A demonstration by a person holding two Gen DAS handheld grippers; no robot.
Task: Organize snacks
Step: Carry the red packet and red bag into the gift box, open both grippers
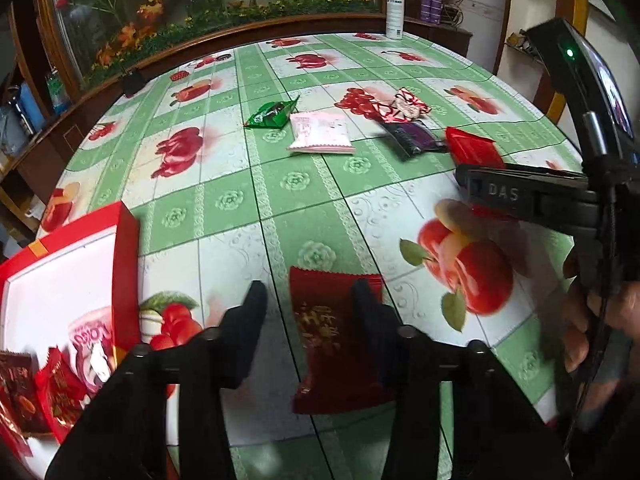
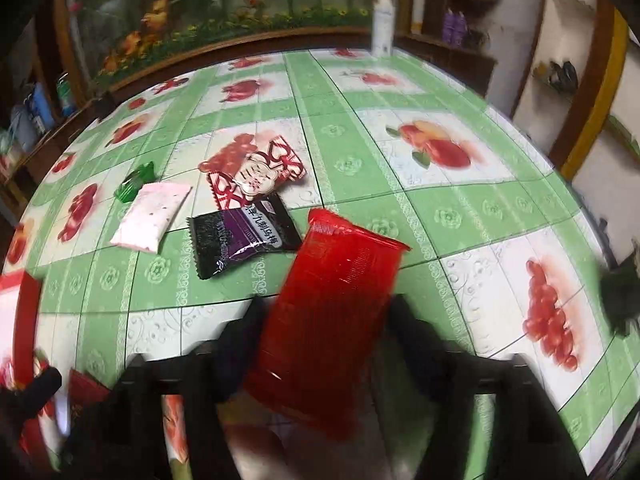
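Tablecloth [image 1: 248, 208], fruit-printed: left gripper [image 1: 308, 304] grasps dark-red packet [image 1: 332, 344]; right gripper [image 2: 328, 320] grasps red packet [image 2: 332, 312]. Risk: slick wrappers slipping before reaching red box [image 1: 128, 264].

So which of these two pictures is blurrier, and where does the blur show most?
Right wrist view is blurrier: the bright red packet between the right tongs is smeared, as are the edges of the picture. Left wrist view is sharper; the pink packet reads cleanly, but the purple packet is streaked. Both bend the table like a dome.
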